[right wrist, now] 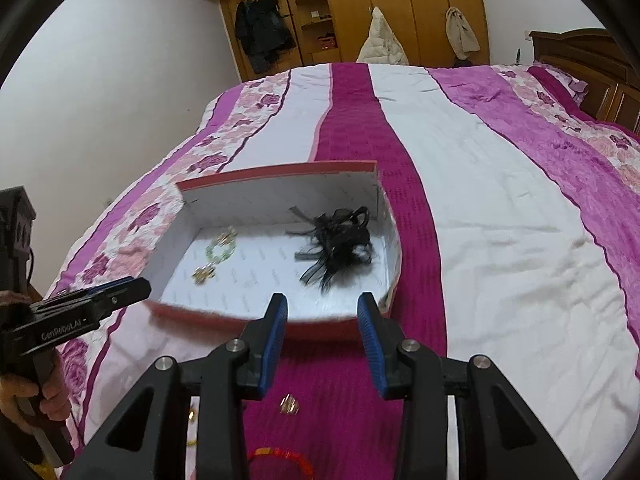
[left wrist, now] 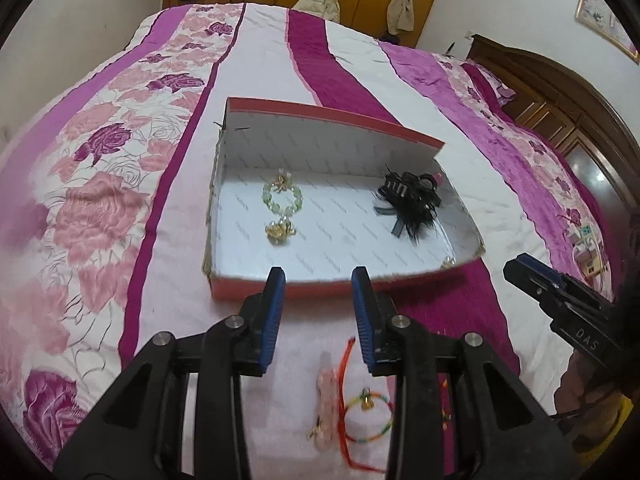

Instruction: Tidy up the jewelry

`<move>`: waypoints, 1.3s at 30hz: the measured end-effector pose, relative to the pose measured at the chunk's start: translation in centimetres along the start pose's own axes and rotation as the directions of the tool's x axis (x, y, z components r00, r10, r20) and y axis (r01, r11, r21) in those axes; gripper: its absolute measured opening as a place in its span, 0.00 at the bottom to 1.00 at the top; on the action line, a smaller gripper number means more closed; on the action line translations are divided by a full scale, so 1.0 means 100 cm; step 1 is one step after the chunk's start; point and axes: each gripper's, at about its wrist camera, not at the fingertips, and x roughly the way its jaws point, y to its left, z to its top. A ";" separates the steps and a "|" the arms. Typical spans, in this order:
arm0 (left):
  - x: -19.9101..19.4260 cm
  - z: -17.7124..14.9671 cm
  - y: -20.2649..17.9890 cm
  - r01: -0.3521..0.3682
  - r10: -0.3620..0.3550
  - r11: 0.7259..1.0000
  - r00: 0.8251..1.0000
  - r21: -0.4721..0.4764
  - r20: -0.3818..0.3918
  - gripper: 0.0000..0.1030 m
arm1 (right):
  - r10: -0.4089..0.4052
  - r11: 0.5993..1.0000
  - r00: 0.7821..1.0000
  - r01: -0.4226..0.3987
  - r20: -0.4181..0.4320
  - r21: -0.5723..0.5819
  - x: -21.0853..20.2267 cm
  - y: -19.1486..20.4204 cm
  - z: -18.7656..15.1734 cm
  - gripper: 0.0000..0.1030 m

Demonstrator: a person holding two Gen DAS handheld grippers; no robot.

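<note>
A red shoebox point(left wrist: 280, 290) with a white inside lies on the bed, also in the right wrist view point(right wrist: 208, 316). In it lie a green bead bracelet point(left wrist: 283, 196), a gold brooch point(left wrist: 280, 232) and a black feather hair clip point(left wrist: 408, 198). My left gripper point(left wrist: 318, 276) is open and empty just before the box's near wall. Below it on the cover lie a pink hair clip point(left wrist: 326, 408), a red cord point(left wrist: 344, 396) and a multicolour bangle point(left wrist: 370, 418). My right gripper point(right wrist: 322, 302) is open and empty at the box's near right edge. A small gold piece point(right wrist: 289, 405) lies beneath it.
The bed has a pink, white and magenta quilted cover point(left wrist: 120, 184). A wooden headboard point(left wrist: 560, 96) stands at the right and wardrobes point(right wrist: 360, 8) behind the bed. Small boxes point(left wrist: 588, 248) lie at the bed's right edge. A red bracelet point(right wrist: 280, 456) lies near the right wrist view's bottom.
</note>
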 end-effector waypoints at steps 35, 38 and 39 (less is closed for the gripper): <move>0.010 -0.085 -0.013 -0.075 0.094 0.990 0.980 0.116 -0.173 0.32 | 0.007 1.000 0.983 -0.004 -0.183 0.021 -0.020 0.004 -0.089 0.43; 0.014 -0.088 -0.011 -0.099 0.120 0.987 0.978 0.127 -0.172 0.32 | 0.009 1.000 0.980 -0.005 -0.198 0.020 -0.015 0.004 -0.093 0.43; 0.015 -0.089 -0.010 -0.109 0.131 0.985 0.976 0.131 -0.171 0.33 | 0.010 1.000 0.979 -0.006 -0.203 0.022 -0.013 0.004 -0.094 0.43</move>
